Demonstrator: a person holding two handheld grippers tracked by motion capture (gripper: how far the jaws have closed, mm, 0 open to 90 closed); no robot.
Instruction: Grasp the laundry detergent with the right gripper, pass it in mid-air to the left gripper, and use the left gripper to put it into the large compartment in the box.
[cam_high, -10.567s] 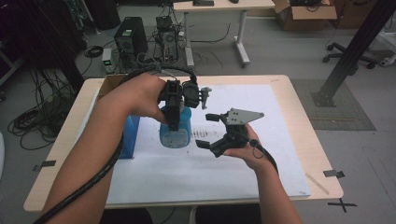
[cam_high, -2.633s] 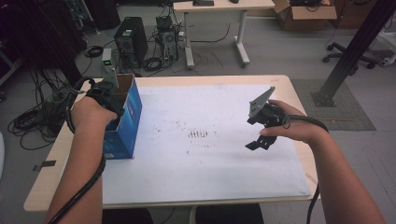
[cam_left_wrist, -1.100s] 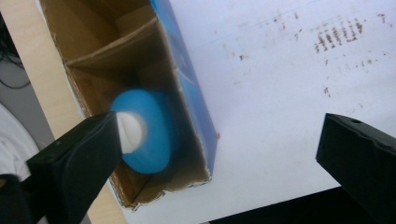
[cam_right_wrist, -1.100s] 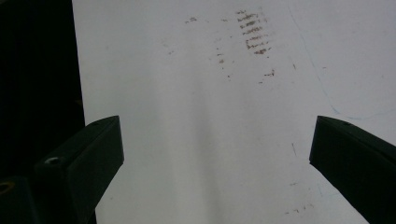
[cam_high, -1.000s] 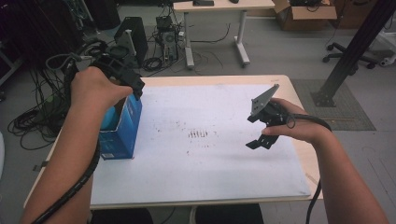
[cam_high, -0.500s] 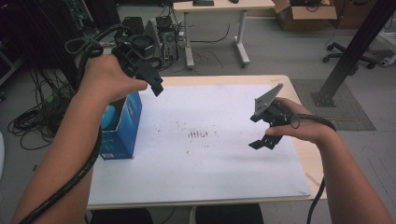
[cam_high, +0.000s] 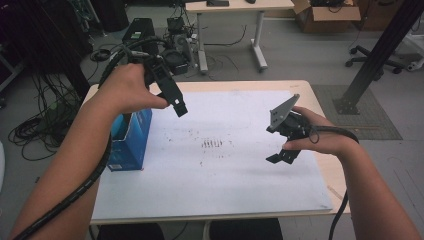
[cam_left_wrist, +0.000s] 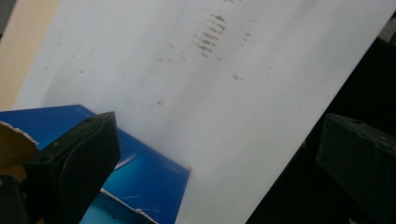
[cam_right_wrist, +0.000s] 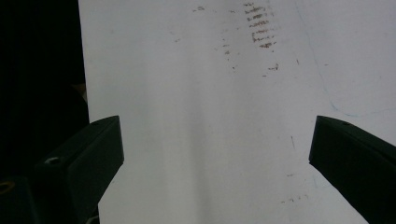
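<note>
My left gripper (cam_high: 172, 97) is raised in the air above the bench's far left part, tilted down and toward the middle, cable looping back over my forearm. In the left gripper view its jaws stand wide apart with nothing between them, just the white sheet (cam_left_wrist: 224, 93) below and the blue box (cam_left_wrist: 144, 172) at the lower left. Empty, fully spread.

The blue box (cam_high: 131, 140) sits upright at the left edge of the bench (cam_high: 320, 100), partly on the white sheet (cam_high: 225, 180), partly under my left forearm in the high view. Its top is open; I see torn cardboard flap edges in the left gripper view, and something light blue inside from above, too hidden to tell what. My left gripper is above and just to the right of the box, not touching it.

My right gripper (cam_high: 282, 142) hovers over the right side of the sheet, near the right edge of the bench, grey three-cornered plate on top, jaws pointing down and toward me. In the right gripper view the jaws are wide apart, nothing held, bare sheet between them.

Brown smudge marks (cam_high: 212, 144) sit mid-sheet, between the two grippers; same marks (cam_right_wrist: 259, 25) show at the top of the right gripper view. Grippers well apart from each other.
</note>
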